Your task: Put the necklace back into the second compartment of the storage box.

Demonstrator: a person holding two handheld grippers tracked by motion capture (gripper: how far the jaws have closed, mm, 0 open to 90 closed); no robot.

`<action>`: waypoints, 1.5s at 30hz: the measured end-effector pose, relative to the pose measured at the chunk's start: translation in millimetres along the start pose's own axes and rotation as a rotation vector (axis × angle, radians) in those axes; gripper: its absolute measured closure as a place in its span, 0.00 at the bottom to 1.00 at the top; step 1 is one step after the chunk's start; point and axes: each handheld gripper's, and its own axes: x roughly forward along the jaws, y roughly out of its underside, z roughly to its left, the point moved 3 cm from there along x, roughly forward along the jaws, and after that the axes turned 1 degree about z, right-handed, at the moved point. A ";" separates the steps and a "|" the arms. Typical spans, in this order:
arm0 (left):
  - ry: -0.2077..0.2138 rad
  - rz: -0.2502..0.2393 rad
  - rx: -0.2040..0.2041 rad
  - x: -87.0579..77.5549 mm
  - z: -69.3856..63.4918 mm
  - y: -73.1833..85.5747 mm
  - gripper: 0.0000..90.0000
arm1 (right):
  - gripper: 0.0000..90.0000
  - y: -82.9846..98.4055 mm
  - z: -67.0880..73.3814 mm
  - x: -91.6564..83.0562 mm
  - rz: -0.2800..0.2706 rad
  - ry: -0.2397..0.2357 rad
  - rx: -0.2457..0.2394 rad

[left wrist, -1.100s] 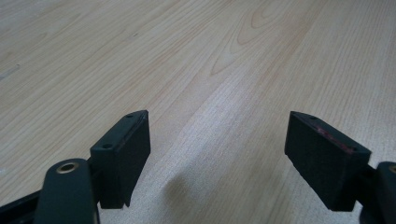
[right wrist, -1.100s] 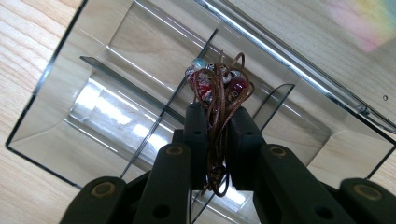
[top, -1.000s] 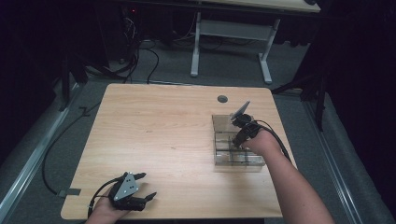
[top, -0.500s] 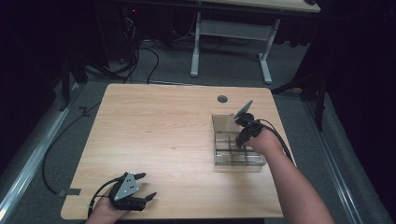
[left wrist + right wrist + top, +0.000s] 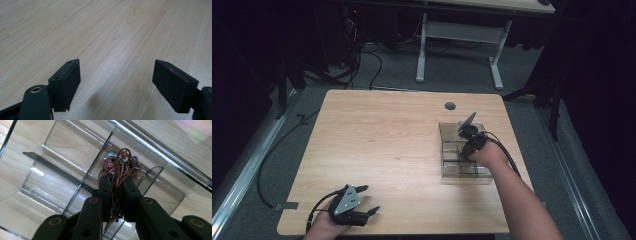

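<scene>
The right claw (image 5: 116, 185) has its two black jaws close together on a bundle of brown cord (image 5: 117, 195) — the strands run down between the pads. Above the jaw tips the cord loops around red, blue and silvery beads (image 5: 110, 166). Behind it lies a clear plastic organizer (image 5: 62, 152) with thin dividers, resting on the pale wood surface (image 5: 175, 135). The beads hang over a compartment beside one upright divider.
</scene>
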 end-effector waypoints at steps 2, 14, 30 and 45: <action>0.000 0.000 -0.001 0.1 0.1 0.0 0.26 | 0.82 -0.5 0.0 -2.4 -0.008 -0.004 0.017; 0.001 0.007 0.005 0.6 -0.5 -0.1 0.26 | 0.72 14.0 -2.8 -29.7 -0.043 -0.013 0.023; 0.003 0.009 0.004 0.9 -0.4 -0.1 0.26 | 0.99 8.2 -5.6 -10.7 -0.021 0.040 0.023; 0.007 0.007 0.004 0.6 -0.4 -0.1 0.26 | 0.87 0.8 -2.6 -5.2 -0.019 0.025 0.033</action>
